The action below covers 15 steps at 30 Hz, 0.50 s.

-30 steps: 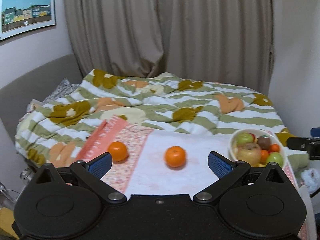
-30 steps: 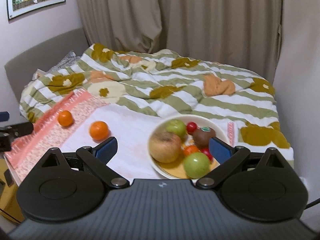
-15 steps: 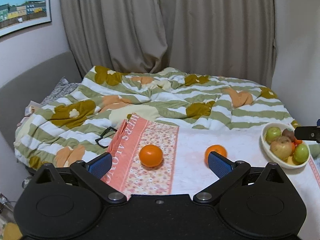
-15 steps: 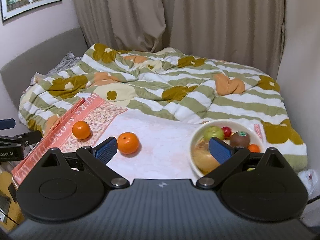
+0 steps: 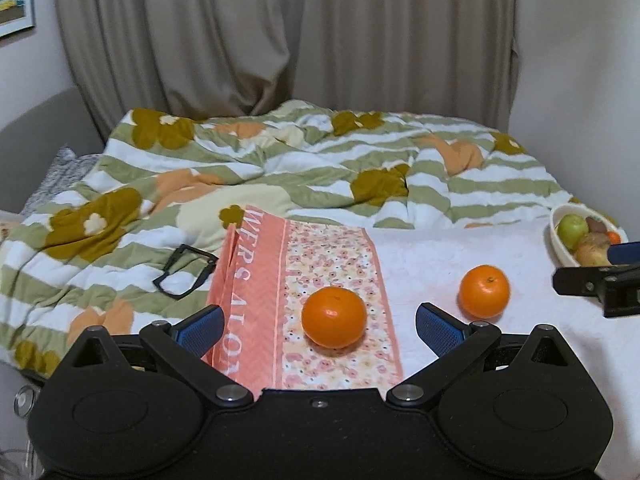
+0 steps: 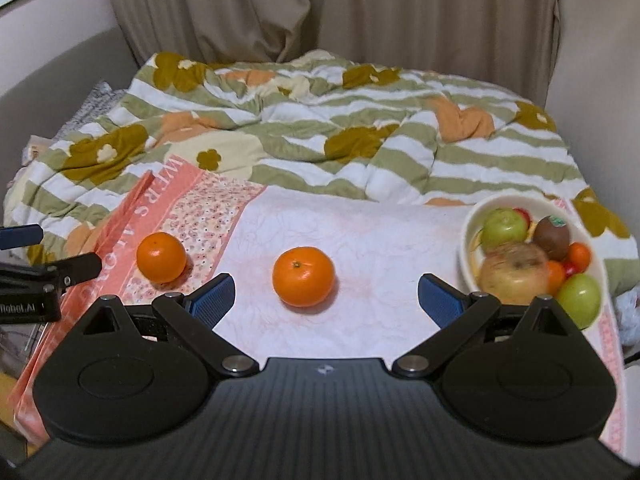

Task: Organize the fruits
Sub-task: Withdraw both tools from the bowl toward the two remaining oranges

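Two oranges lie on a pink-and-white cloth on the bed. The left orange (image 5: pixel 334 317) (image 6: pixel 161 257) rests on the floral strip, centred between the open fingers of my left gripper (image 5: pixel 318 327), just ahead of them. The right orange (image 5: pixel 484 291) (image 6: pixel 303 276) lies on the white part, centred ahead of my open, empty right gripper (image 6: pixel 325 304). A cream bowl (image 6: pixel 467 254) (image 5: pixel 556 236) at the right holds green apples, a big yellowish apple, a kiwi and small red and orange fruits.
A rumpled green-striped flowered quilt (image 5: pixel 280 168) covers the bed beyond the cloth. Black glasses (image 5: pixel 185 271) lie on the quilt at the left. Beige curtains (image 6: pixel 320 12) hang behind. The cloth's edge (image 6: pixel 48 352) drops off at the near left.
Both grippers swung left: the left orange moved to the centre of the left view, the right orange to the centre of the right view, and the bowl slid to the right edge.
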Tool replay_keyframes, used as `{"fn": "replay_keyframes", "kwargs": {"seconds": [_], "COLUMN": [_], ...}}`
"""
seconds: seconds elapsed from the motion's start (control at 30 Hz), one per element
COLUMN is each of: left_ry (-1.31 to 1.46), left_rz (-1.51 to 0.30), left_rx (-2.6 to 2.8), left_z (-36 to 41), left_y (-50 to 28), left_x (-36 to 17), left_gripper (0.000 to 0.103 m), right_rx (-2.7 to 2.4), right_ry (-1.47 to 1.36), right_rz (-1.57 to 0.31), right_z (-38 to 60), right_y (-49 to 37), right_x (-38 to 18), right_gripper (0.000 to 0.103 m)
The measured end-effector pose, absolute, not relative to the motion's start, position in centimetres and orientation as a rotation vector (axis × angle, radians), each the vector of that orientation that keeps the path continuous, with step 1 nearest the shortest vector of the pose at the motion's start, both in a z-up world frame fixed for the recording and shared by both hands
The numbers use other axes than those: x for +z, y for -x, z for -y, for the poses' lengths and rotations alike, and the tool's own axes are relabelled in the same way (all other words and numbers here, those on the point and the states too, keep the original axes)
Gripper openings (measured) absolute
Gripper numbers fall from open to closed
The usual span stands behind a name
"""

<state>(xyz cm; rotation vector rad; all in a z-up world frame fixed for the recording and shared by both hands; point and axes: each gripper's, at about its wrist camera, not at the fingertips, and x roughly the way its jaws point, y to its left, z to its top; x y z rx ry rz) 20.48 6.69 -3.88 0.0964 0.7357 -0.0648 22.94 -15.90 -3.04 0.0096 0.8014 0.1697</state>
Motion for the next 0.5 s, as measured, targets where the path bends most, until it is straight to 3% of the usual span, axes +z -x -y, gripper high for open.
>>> {"fn": "replay_keyframes", "kwargs": {"seconds": [0.5], "left_ry": [-0.093], "left_rz": [-0.878], "left_rx": [-0.110], "left_z": [-6.7], "left_y": [-27.3], "left_x": [-10.1], "left_gripper": [0.094], "right_rx": [0.177], "right_ry": [-0.011], "right_rz": [-0.913], "right_z": [13.5], "right_y": [-29.8], "right_x": [-9.6], "right_gripper": [0.103]}}
